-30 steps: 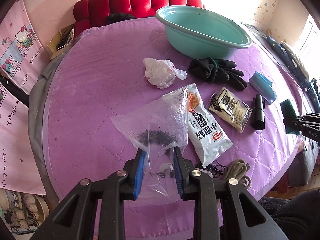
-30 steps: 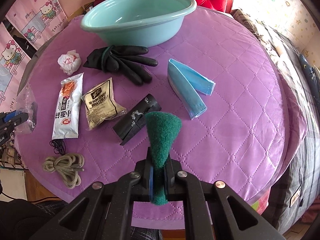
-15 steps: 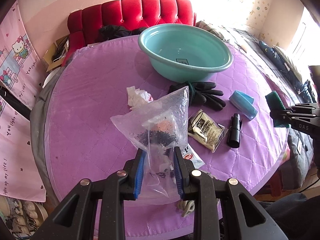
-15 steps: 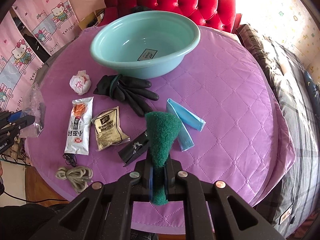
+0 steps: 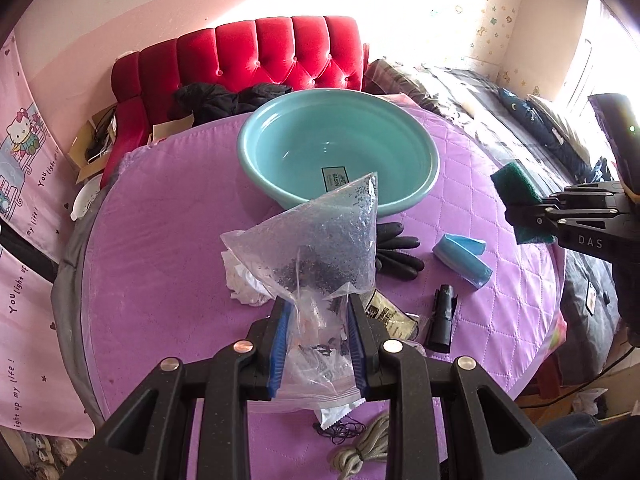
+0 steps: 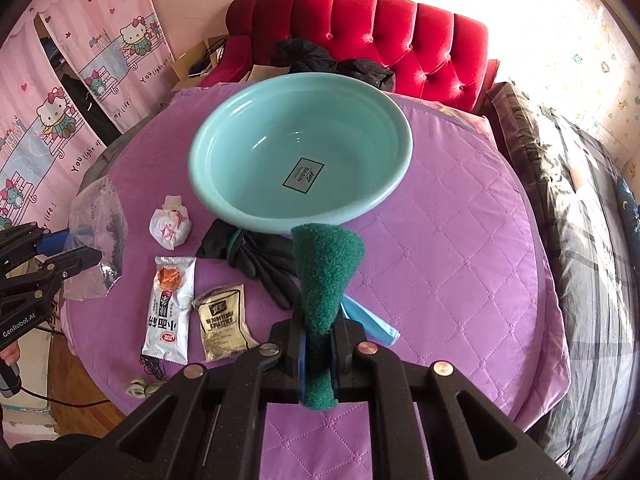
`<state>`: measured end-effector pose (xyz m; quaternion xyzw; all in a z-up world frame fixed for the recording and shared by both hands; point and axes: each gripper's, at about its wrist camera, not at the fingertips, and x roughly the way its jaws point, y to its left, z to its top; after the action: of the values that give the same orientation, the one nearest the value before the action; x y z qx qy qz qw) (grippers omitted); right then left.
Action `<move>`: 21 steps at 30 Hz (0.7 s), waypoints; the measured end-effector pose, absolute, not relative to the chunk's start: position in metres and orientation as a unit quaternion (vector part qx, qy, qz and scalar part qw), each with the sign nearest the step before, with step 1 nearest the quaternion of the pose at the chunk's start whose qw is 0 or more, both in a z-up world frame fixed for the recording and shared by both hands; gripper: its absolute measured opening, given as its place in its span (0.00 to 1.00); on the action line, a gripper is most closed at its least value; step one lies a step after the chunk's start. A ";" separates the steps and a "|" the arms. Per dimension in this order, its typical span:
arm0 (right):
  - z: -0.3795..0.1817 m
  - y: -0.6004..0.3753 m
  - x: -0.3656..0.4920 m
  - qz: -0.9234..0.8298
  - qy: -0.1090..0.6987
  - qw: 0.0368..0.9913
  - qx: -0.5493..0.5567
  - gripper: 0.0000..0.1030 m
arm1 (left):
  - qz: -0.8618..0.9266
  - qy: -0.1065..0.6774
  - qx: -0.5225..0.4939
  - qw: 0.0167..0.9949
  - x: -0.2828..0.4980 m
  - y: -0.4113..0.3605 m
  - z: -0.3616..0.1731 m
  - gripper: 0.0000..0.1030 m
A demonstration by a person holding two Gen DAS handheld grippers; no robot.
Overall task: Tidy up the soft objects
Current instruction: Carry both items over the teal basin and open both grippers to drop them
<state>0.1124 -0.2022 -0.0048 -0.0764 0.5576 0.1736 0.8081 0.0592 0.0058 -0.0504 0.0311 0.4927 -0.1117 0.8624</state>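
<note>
The left gripper is pinching a clear plastic bag with dark bits inside, holding it up above the purple quilted table. The right gripper is clamping a green scrubbing pad, which is sticking up between its 2 fingers. The teal basin is sitting at 12 o'clock from both tools. Black gloves, 2 snack packets, a blue mask and a crumpled tissue are lying on the table.
</note>
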 end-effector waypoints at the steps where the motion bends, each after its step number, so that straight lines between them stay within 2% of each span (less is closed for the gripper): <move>1: -0.004 -0.201 0.117 0.176 0.557 0.809 -0.075 0.08 | -0.113 0.491 0.033 0.863 0.064 0.004 -0.049 0.29; 21: -0.014 -0.170 0.217 0.201 0.556 0.805 -0.051 0.08 | -0.148 0.483 0.059 0.861 0.166 -0.029 -0.055 0.29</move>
<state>0.2171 -0.1700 -0.0144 -0.0512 0.5563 0.2014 0.8046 0.1658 -0.0287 -0.0545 0.0591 0.4829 -0.1478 0.8611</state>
